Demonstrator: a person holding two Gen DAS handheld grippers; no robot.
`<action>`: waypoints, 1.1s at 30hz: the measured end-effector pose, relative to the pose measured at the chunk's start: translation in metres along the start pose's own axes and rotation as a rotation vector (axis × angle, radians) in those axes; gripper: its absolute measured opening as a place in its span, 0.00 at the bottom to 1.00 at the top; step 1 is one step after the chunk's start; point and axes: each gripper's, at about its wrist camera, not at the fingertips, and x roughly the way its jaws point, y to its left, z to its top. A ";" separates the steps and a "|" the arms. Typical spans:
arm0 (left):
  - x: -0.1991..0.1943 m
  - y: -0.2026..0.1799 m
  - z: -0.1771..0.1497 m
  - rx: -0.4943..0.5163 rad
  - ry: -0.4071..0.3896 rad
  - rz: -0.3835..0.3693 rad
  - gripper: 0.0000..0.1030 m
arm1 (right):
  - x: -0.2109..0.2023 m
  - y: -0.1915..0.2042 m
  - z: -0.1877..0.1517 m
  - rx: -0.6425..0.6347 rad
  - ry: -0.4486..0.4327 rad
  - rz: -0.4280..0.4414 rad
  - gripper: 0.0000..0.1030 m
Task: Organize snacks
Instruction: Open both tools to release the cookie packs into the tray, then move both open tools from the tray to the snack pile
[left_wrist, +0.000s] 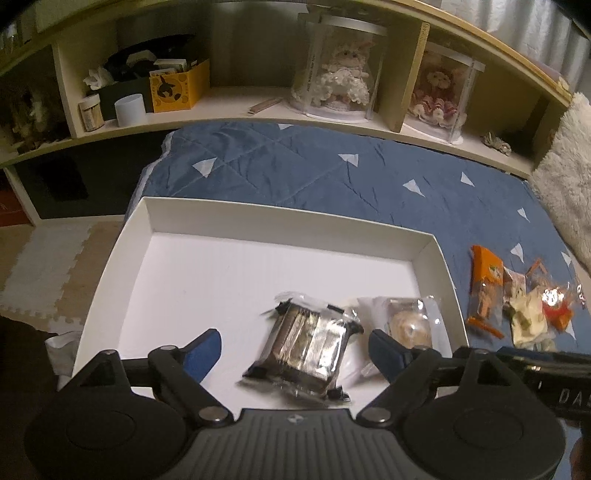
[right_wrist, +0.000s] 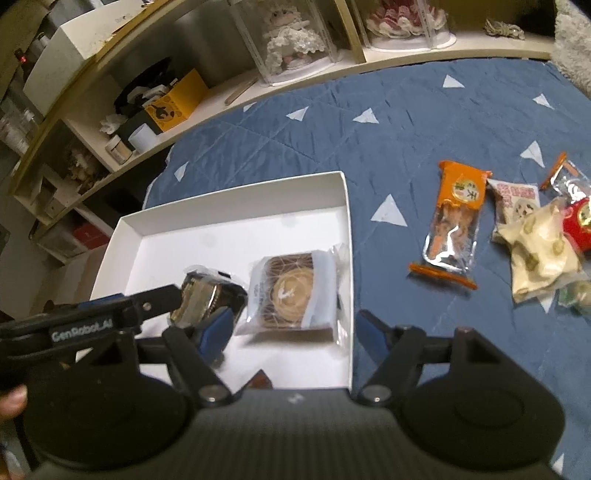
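Snacks: two in box, rest loose on quilt

Left gripper has fingers spread wide, nothing pinched; dark foil snack pack lies between them on the floor of the white box. Right gripper also wide, empty, straddling the box's right wall. Round pastry pack sits beside the foil one. Orange snack packet and other wrapped snacks lie further right on blue quilt. Shelf behind.

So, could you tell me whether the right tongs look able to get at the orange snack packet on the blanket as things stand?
Probably yes: the right tongs stand open and empty, and the orange snack packet lies flat on the blanket, apart from the others, with nothing lying between.
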 end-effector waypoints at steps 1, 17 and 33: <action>-0.002 -0.001 -0.001 0.003 0.000 0.001 0.89 | -0.002 0.000 -0.001 -0.004 -0.004 -0.002 0.79; -0.033 -0.018 -0.018 0.052 -0.031 0.006 1.00 | -0.041 -0.023 -0.017 -0.056 -0.087 -0.054 1.00; -0.052 -0.055 -0.020 0.079 -0.105 -0.060 1.00 | -0.084 -0.069 -0.023 -0.080 -0.162 -0.152 1.00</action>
